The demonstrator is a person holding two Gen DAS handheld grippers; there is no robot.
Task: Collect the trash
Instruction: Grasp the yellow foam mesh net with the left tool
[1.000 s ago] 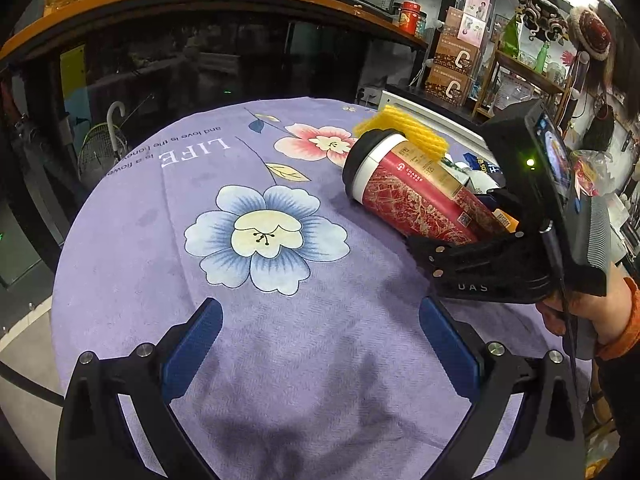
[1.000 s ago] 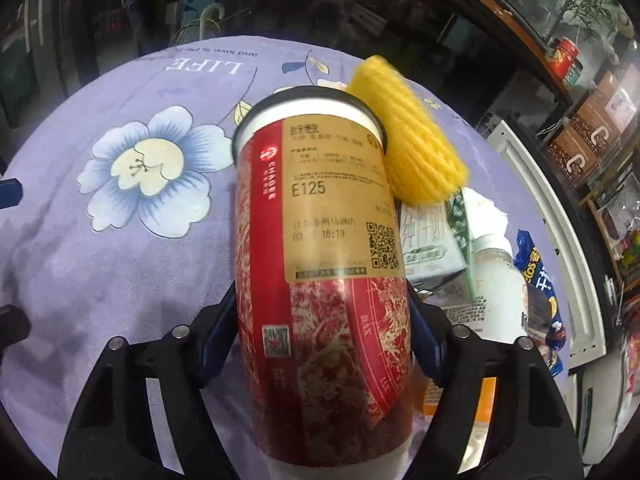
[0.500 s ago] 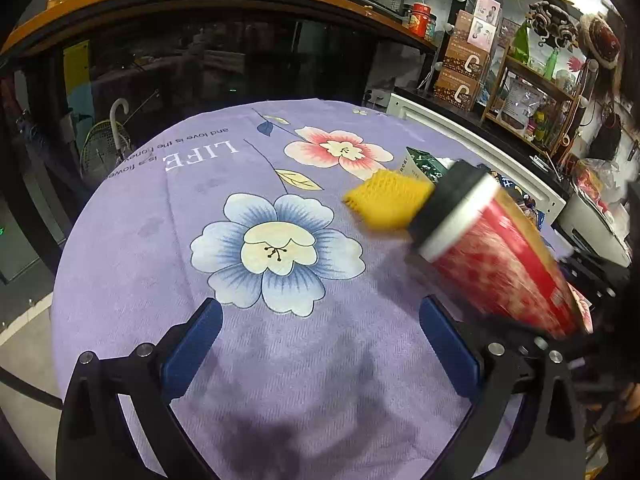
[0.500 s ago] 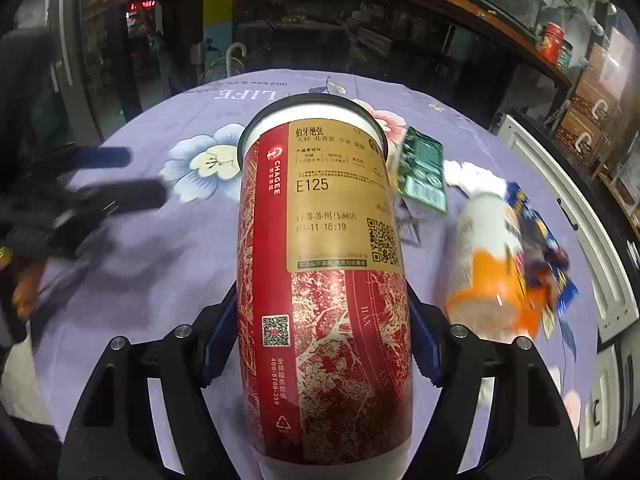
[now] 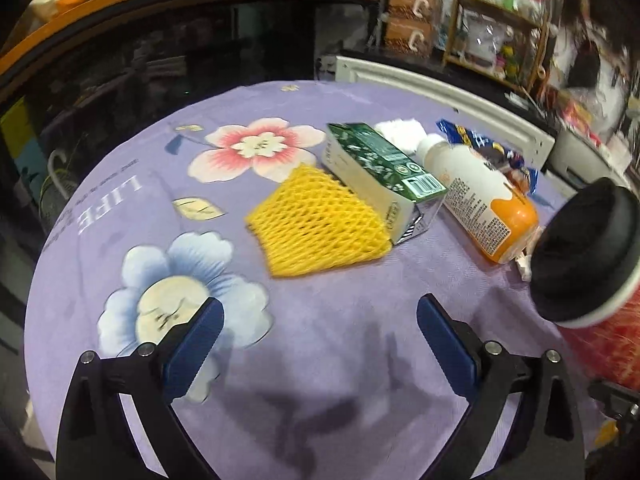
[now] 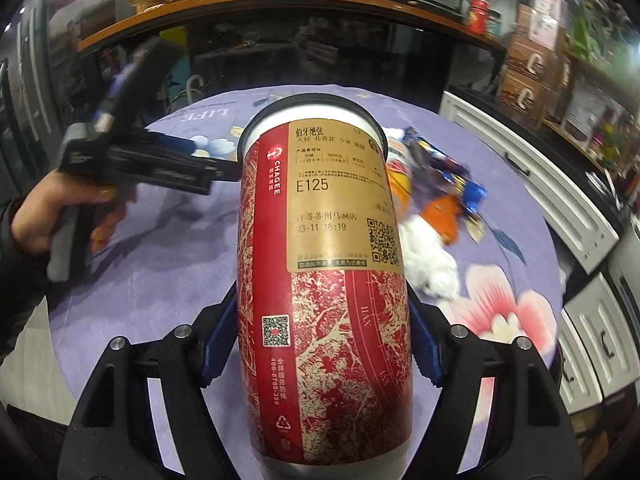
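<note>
Cup (image 6: 324, 280) swung rightward off the yellow net (image 5: 316, 224), right tongs (image 6: 320, 344) clamped on it, label CHAGEE E125, left tongs (image 5: 320, 332) released, tablecloth (image 5: 120, 264) reads LIFE.

Dim indoor light, motion blur, fisheye-warped edges

Black plastic left gripper (image 5: 318, 322), blue-padded jaws, silver screws, matching right gripper (image 6: 322, 344), dark sleeve (image 6: 12, 240)

Round table (image 5: 120, 420), purple floral cloth; dark glass counter (image 6: 320, 56); cluttered shelves (image 5: 500, 28).
</note>
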